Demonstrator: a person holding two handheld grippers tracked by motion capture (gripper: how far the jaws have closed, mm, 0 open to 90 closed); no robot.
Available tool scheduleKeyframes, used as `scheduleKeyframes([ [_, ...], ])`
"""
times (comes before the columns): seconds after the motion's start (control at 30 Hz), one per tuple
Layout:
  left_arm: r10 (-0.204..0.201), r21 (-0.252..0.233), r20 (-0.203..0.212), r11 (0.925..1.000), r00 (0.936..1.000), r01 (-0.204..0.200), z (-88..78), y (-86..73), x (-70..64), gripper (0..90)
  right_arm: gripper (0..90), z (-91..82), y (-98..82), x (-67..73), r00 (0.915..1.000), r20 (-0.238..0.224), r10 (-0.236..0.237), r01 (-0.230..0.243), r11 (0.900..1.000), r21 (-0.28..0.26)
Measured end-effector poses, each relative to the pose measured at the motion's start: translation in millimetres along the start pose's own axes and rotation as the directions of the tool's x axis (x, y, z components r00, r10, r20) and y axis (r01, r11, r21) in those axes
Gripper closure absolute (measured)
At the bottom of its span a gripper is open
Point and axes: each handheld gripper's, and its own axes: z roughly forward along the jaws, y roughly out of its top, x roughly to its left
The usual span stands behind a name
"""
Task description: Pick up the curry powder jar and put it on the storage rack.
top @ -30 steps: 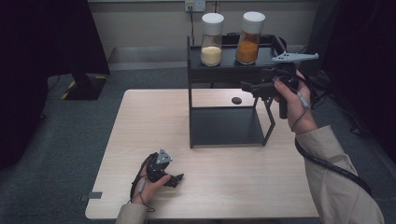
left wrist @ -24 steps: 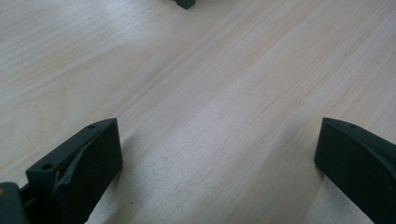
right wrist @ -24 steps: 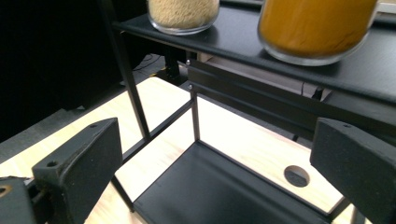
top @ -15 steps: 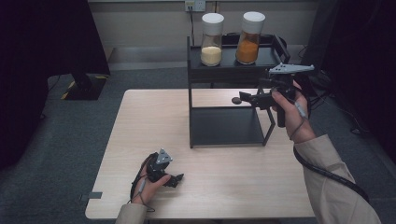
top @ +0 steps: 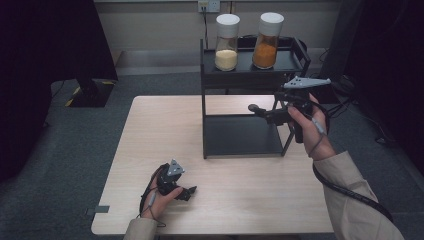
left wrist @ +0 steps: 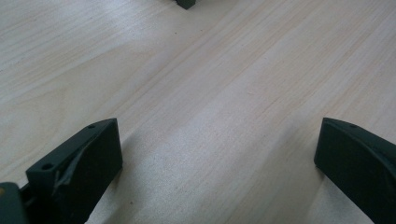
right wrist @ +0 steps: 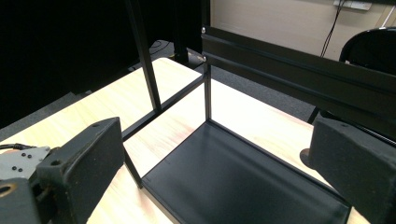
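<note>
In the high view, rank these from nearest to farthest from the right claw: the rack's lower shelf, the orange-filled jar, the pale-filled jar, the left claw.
1. Lower shelf of the black rack: just below and left of the right claw.
2. Orange-filled jar: on the top shelf, above the claw.
3. Pale-filled jar: top shelf, left of the orange one; nearly tied with it.
4. Left claw: on the table's near left.

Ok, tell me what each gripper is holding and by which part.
Nothing is held. The left gripper rests open over bare table; the right gripper hangs open beside the black shelf rack, jaws wide apart with nothing between them.
</note>
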Motion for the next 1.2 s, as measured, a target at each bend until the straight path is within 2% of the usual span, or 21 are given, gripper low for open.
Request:
scheduleKeyframes([
  [0.43,-0.002,0.000,0.000,1.0000,1.0000,0.002,0.0,-0.1,-0.1,0.1,2.3,4.6,-23.7,-1.7,0.9994,-0.002,0.034,-0.034,0.999,-0.005],
  [0.67,0.000,0.002,0.001,1.0000,1.0000,0.000,-0.1,0.3,0.1,0.1,2.0,4.2,-36.3,-3.9,0.9993,-0.009,0.036,-0.036,0.999,-0.002],
  [1.2,0.001,0.002,0.001,1.0000,1.0000,-0.001,-0.1,0.3,0.1,0.1,2.1,7.9,-72.2,-7.6,0.9985,-0.018,0.052,-0.051,0.998,0.036],
])
